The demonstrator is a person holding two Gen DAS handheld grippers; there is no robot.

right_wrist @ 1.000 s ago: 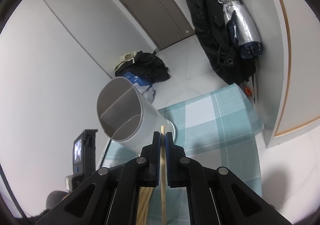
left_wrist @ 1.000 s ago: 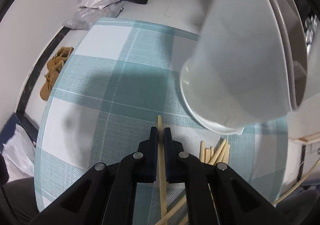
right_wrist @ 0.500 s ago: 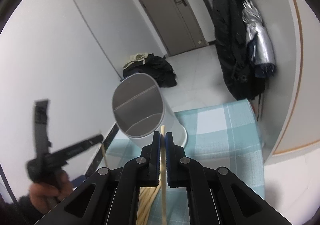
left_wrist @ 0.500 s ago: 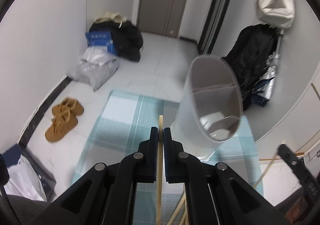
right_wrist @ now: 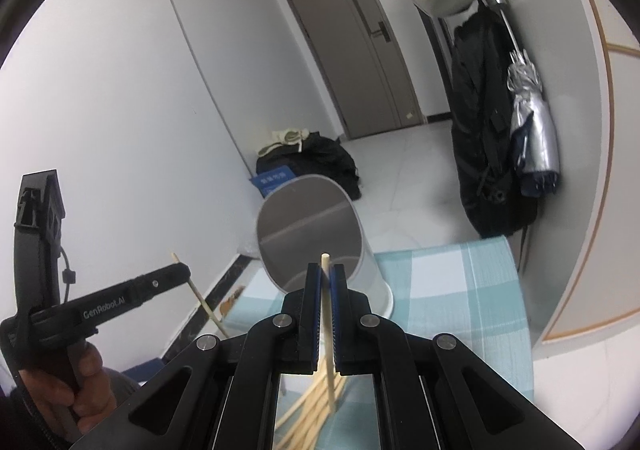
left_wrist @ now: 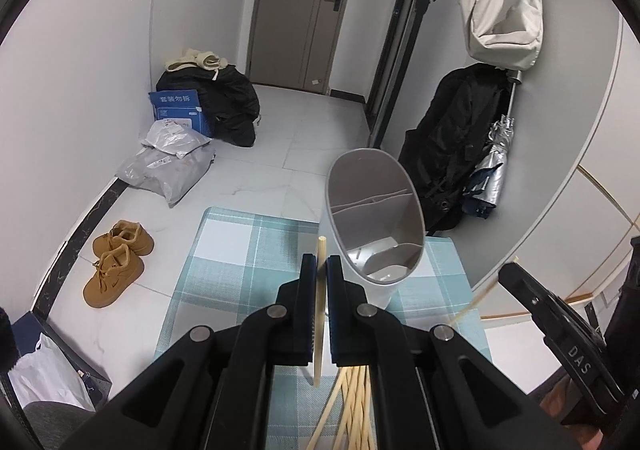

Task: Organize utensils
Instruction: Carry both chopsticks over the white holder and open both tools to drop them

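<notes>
My left gripper (left_wrist: pixel 320 264) is shut on a wooden chopstick (left_wrist: pixel 319 314), held upright above the table. My right gripper (right_wrist: pixel 326 274) is shut on another wooden chopstick (right_wrist: pixel 328 330). A white oval utensil holder (left_wrist: pixel 374 226) with inner dividers stands on the teal checked tablecloth (left_wrist: pixel 240 250), just beyond and right of the left gripper; in the right wrist view the holder (right_wrist: pixel 308 226) is straight ahead. Several loose chopsticks (left_wrist: pixel 352 406) lie on the cloth below the grippers. The left gripper also shows in the right wrist view (right_wrist: pixel 176 274).
The small table stands in a hallway. Brown shoes (left_wrist: pixel 116 262), grey parcels (left_wrist: pixel 172 157) and a black bag (left_wrist: pixel 224 101) lie on the floor beyond. A black coat and umbrella (left_wrist: pixel 460 145) hang on the right wall. The right gripper's body (left_wrist: pixel 560 334) is at right.
Both grippers have risen and pulled back with their chopsticks. The holder, close and large a second ago, now sits smaller below and ahead.
</notes>
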